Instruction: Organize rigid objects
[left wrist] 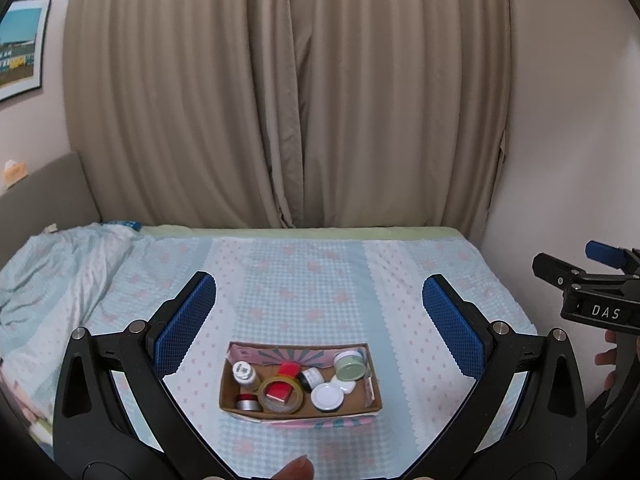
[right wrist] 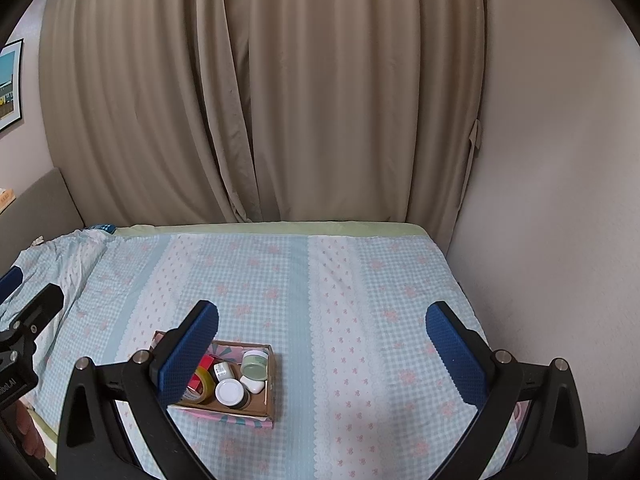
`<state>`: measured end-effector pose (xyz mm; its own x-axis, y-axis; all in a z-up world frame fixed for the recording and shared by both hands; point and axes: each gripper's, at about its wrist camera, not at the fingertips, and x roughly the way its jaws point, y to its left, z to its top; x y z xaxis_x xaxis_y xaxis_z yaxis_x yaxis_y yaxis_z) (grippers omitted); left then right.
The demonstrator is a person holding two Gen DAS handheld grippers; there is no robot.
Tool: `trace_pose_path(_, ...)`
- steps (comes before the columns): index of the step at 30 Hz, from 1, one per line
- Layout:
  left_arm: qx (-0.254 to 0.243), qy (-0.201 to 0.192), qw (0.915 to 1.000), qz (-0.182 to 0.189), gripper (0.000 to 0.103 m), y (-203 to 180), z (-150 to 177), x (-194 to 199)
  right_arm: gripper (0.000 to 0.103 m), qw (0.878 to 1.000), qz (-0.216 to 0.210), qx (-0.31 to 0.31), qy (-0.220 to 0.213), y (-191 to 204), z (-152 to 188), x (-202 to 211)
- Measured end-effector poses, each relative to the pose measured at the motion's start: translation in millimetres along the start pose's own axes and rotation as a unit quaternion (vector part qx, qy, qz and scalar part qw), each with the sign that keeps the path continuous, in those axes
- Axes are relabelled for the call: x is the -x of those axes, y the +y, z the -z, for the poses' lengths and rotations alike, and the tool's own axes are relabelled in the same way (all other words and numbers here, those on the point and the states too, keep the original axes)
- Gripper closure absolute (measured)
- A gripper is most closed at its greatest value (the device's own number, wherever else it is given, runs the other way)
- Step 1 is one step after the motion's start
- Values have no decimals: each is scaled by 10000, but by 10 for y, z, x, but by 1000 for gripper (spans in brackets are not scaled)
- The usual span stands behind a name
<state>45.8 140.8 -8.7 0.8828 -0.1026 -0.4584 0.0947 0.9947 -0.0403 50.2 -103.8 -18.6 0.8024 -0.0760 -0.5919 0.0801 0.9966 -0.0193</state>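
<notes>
On the near part of the checked bedspread (left wrist: 320, 272) sat the cardboard box (left wrist: 298, 410) already holding jars, tape roll (left wrist: 280, 394) and lids — nothing loose showed outside it — while left gripper (left wrist: 320, 320) and right gripper (right wrist: 322, 344) both hovered wide apart, empty.

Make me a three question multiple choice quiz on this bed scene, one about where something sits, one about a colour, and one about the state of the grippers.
1. Where is the roll of tape?
A. inside the cardboard box
B. loose on the bedspread
C. between a gripper's fingers

2. What colour is the lid of the jar at the box's near wall?
A. red
B. white
C. black

3. How do both hand-held grippers stand?
A. shut on a jar
B. shut, holding nothing
C. open, holding nothing

Answers:
1 A, the tape lies within the cardboard box walls.
2 B, its top is plain white.
3 C, the left hand-held gripper and right hand-held gripper show spread fingers over the bedspread.
</notes>
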Motion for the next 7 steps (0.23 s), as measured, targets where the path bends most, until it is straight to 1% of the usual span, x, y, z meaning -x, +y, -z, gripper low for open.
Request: trace_pose_path(7, 32, -15, 9999, -106, 0, 3, 15, -62, 0, 10000, -15, 9, 48, 5, -17, -21)
